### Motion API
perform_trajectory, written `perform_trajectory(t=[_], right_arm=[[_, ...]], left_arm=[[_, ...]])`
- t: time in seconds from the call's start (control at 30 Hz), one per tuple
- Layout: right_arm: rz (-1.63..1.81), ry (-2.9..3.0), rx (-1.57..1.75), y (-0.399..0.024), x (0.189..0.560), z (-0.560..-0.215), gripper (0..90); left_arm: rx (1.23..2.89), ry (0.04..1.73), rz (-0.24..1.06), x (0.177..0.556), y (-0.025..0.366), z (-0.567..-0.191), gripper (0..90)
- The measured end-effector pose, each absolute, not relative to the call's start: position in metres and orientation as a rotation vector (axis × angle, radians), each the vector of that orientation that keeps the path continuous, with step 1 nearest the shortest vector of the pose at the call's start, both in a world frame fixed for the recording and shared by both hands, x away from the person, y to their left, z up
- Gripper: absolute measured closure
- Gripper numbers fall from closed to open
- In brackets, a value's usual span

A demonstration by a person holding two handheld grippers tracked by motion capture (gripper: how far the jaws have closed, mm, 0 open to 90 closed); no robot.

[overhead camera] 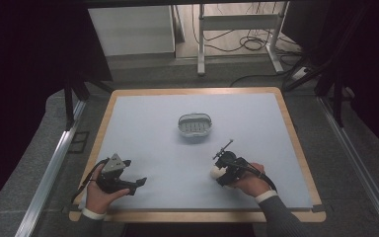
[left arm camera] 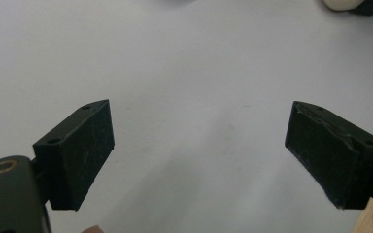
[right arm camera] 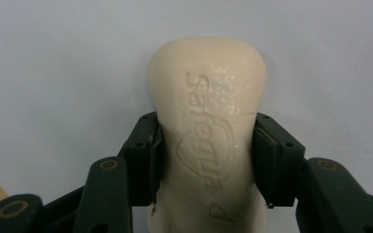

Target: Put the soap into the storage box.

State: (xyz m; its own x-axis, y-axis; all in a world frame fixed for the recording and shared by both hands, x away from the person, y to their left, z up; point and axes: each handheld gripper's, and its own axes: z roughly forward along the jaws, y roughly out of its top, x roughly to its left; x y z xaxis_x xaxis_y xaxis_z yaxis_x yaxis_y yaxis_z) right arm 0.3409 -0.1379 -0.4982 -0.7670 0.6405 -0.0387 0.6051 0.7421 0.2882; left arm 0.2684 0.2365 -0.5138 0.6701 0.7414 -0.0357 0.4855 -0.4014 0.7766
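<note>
1. The flat rectangular table point(overhead camera: 143, 128), with a matte pale grey top and a light wood rim, carries everything.
2. A small oval grey plastic soap dish point(overhead camera: 195, 124) with slotted floor sits near centre, toward 12 o'clock.
3. The left tongs point(left arm camera: 199, 145) rest at 8 o'clock, jaws wide apart, nothing between.
4. The right tongs point(right arm camera: 206, 158), at 4 o'clock, are clamped on the smooth, cream, rounded soap bar point(right arm camera: 208, 126) with embossed lettering.

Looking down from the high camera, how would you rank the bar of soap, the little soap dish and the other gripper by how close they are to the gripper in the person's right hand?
1. Bar of soap: clamped between the right gripper jaws, touching.
2. Soap dish: farther up the table, near its middle, a little to the left.
3. Left gripper: across the table at the left, near the front edge, jaws open.
</note>
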Motion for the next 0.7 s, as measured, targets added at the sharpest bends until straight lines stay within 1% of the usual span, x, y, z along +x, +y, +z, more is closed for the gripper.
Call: perform_trajectory(t=[0.2, 0.47, 0.7], right_arm=[[0.406, 2.818, 0.988, -0.138, 0.341, -0.495, 49.5], [0.471, 2.789, 0.968, -0.143, 0.344, -0.477, 49.6], [0.519, 2.774, 0.954, -0.148, 0.349, -0.468, 49.5]], left_arm=[[2.077, 0.942, 0.402, 0.268, 0.236, -0.514, 11.0], [2.079, 0.94, 0.402, 0.268, 0.236, -0.514, 11.0], [2.076, 0.943, 0.403, 0.268, 0.237, -0.513, 11.0]])
